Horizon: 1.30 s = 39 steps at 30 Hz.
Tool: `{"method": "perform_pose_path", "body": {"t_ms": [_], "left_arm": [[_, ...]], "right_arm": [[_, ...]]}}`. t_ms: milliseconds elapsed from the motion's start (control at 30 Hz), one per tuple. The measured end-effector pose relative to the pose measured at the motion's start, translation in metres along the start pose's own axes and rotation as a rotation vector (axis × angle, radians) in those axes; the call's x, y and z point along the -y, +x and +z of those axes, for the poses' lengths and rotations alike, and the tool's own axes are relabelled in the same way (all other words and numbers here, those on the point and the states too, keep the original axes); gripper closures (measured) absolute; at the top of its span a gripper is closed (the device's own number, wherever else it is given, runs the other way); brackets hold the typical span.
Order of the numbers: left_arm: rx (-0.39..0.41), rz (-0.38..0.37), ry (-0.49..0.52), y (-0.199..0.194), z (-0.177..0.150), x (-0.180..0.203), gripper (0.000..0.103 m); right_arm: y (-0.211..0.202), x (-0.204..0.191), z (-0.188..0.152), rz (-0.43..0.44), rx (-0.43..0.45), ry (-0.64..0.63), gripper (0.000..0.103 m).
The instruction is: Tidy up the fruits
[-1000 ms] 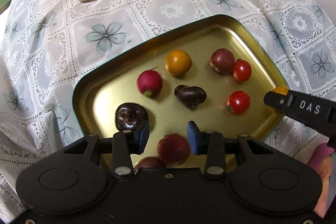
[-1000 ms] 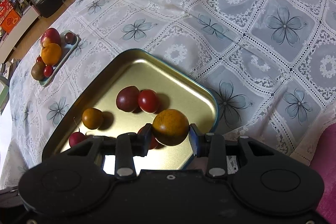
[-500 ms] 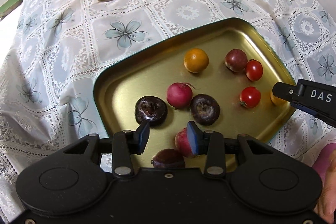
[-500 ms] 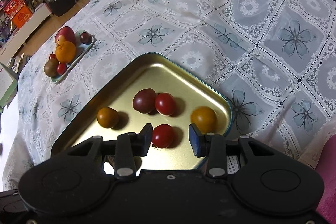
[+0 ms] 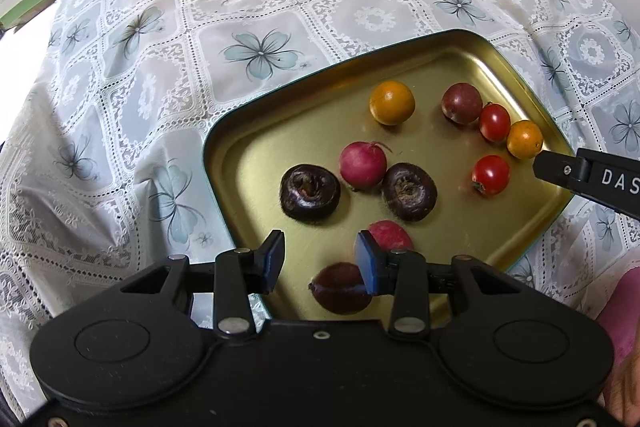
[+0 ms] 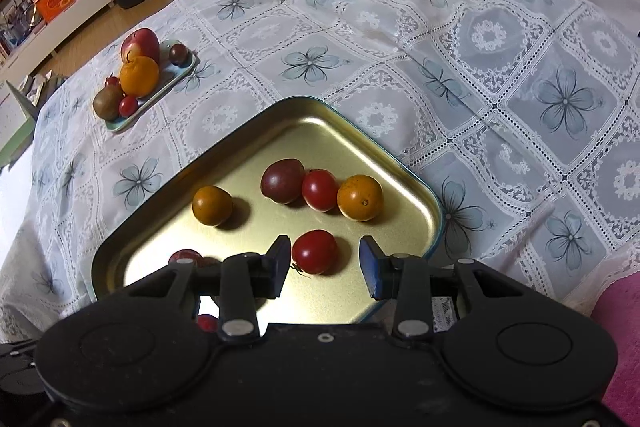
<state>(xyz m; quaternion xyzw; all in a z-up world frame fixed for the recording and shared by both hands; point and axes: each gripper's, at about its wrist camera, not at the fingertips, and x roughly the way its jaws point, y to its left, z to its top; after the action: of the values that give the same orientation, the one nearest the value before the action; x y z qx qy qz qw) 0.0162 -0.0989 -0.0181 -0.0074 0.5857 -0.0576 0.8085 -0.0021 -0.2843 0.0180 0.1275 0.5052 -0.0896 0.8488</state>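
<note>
1. A round table under a lace tablecloth [image 6: 472, 39] with blue flowers fills both views; in the right wrist view a living room with shelves lies at eleven o'clock.
2. A gold tray [image 5: 256, 155] holds the loose fruit; a small pale plate [image 6: 182, 69] at ten o'clock in the right wrist view already carries an apple, an orange, a kiwi and small red fruit.
3. The left gripper [image 5: 320, 261] hangs with its pads apart and empty; a dark plum [image 5: 340, 287] lies just below, partly hidden by the right pad.
4. The right gripper [image 6: 324, 263] is likewise spread and holds nothing; a cherry tomato [image 6: 314, 251] sits between its pads, seemingly untouched.
5. An orange kumquat [image 6: 360, 197] rests at one o'clock of that tomato, touching a second tomato.
6. The step looks like picking the next fruit; centre the pads on the tomato's widest part, close gently so the skin does not split, and lift straight up clear of the tray's rim.
</note>
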Motion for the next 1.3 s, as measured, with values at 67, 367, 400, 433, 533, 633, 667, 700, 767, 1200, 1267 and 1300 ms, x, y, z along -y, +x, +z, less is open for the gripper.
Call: {"method": "perform_pose_path", "body": {"t_ms": [67, 367, 400, 433, 533, 633, 667, 700, 767, 1200, 1267, 1300], "left_arm": [[0.001, 0.005, -0.005, -0.002, -0.002, -0.002, 0.056], [0.016, 0.027, -0.014, -0.010, -0.012, -0.008, 0.056], [0.018, 0.030, -0.015, -0.011, -0.013, -0.009, 0.056], [0.019, 0.031, -0.015, -0.011, -0.013, -0.009, 0.056], [0.018, 0.028, -0.020, -0.013, -0.015, -0.011, 0.056], [0.030, 0.037, -0.016, -0.015, -0.017, -0.011, 0.056], [0.035, 0.041, -0.016, -0.016, -0.018, -0.011, 0.056], [0.039, 0.044, -0.016, -0.017, -0.018, -0.012, 0.056], [0.039, 0.043, -0.019, -0.018, -0.018, -0.012, 0.056], [0.035, 0.045, -0.025, -0.021, -0.022, -0.013, 0.056], [0.034, 0.041, -0.025, -0.021, -0.022, -0.013, 0.056], [0.033, 0.040, -0.025, -0.021, -0.022, -0.013, 0.056]], "right_arm": [[-0.002, -0.001, -0.001, -0.005, 0.001, -0.014, 0.064], [-0.006, -0.008, -0.006, -0.031, 0.010, -0.080, 0.063], [-0.007, -0.008, -0.006, -0.031, 0.011, -0.086, 0.063], [-0.007, -0.009, -0.007, -0.029, 0.011, -0.092, 0.063], [-0.010, -0.012, -0.008, -0.022, 0.014, -0.105, 0.063], [-0.011, -0.014, -0.009, -0.021, 0.019, -0.116, 0.062], [-0.011, -0.014, -0.009, -0.022, 0.020, -0.118, 0.062], [-0.011, -0.014, -0.010, -0.023, 0.020, -0.120, 0.062], [-0.011, -0.014, -0.010, -0.022, 0.020, -0.121, 0.062], [-0.009, -0.016, -0.010, -0.022, 0.013, -0.136, 0.062], [-0.008, -0.016, -0.010, -0.021, 0.013, -0.138, 0.062], [-0.008, -0.016, -0.010, -0.020, 0.011, -0.138, 0.062]]}}
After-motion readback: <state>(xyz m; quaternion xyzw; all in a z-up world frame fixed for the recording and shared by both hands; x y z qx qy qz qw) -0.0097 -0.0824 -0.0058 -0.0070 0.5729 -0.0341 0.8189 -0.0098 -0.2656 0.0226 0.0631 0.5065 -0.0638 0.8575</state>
